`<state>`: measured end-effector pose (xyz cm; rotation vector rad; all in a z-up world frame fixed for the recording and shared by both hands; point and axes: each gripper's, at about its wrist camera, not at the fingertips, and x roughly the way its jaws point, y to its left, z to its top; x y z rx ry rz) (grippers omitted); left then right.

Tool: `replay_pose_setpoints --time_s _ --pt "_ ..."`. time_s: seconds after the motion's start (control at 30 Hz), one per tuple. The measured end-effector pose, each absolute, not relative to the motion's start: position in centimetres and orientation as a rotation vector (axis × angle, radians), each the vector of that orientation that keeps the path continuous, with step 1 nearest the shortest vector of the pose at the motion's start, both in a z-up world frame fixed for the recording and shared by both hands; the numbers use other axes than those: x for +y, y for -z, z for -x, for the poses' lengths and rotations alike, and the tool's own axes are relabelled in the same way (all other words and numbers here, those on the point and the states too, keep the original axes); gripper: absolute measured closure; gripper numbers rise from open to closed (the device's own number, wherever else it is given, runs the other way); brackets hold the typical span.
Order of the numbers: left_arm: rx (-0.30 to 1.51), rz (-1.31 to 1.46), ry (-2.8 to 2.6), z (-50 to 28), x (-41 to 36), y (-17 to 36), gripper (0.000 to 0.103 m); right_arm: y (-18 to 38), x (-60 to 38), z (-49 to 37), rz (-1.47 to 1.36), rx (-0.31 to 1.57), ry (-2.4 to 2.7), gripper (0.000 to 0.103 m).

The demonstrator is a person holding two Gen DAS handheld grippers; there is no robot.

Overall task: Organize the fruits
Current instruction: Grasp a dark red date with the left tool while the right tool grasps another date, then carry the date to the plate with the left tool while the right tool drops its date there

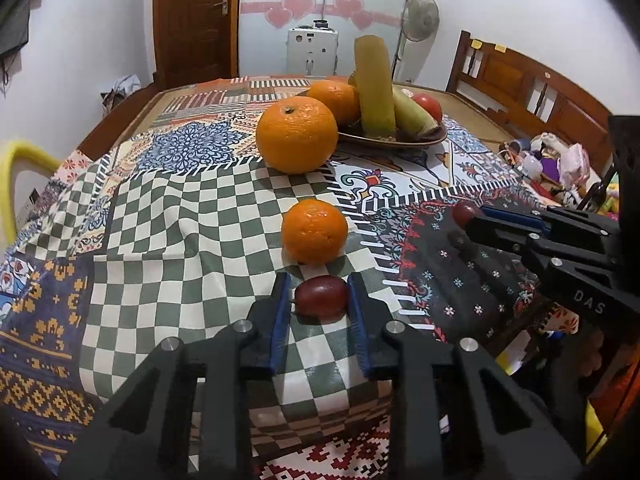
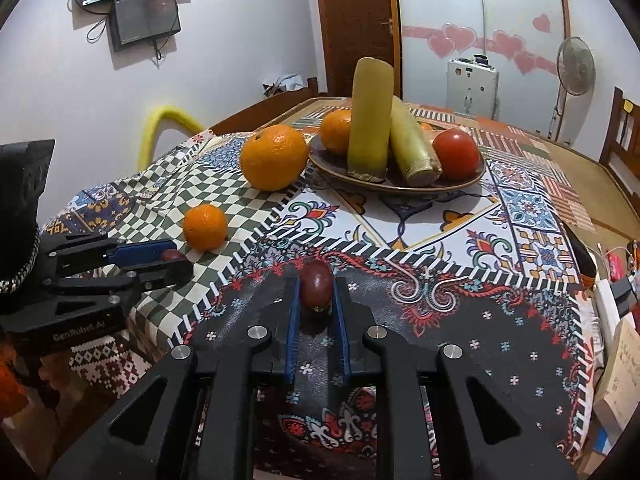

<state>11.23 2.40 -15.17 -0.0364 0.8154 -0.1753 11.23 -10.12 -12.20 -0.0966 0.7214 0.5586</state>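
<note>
patchwork tablecloth [image 1: 168, 216]. left gripper [image 1: 320, 298] closed onto a dark red fruit [image 1: 321, 295], long axis crosswise between fingers. right gripper [image 2: 316, 292] grips second red fruit [image 2: 316, 289], long axis pointing forward.

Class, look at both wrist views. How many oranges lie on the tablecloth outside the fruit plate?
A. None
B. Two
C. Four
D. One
B: a large orange sits beside the plate and a small orange lies nearer the grippers, both on the tablecloth; another orange is on the plate.
</note>
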Motion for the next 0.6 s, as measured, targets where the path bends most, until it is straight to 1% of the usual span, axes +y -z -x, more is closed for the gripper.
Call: replay_pose_setpoints --time_s 0.23,0.6 --pt "0.795 -0.002 0.177 -10.9 2.0 14.2 0.076 11.3 -11.3 -11.8 0.090 0.696 -0.526 0.088" --pt "0.671 -0.008 0.190 -12.7 1.3 9.0 0.076 8.7 -13.0 -13.3 0.080 0.619 -0.478 0.088"
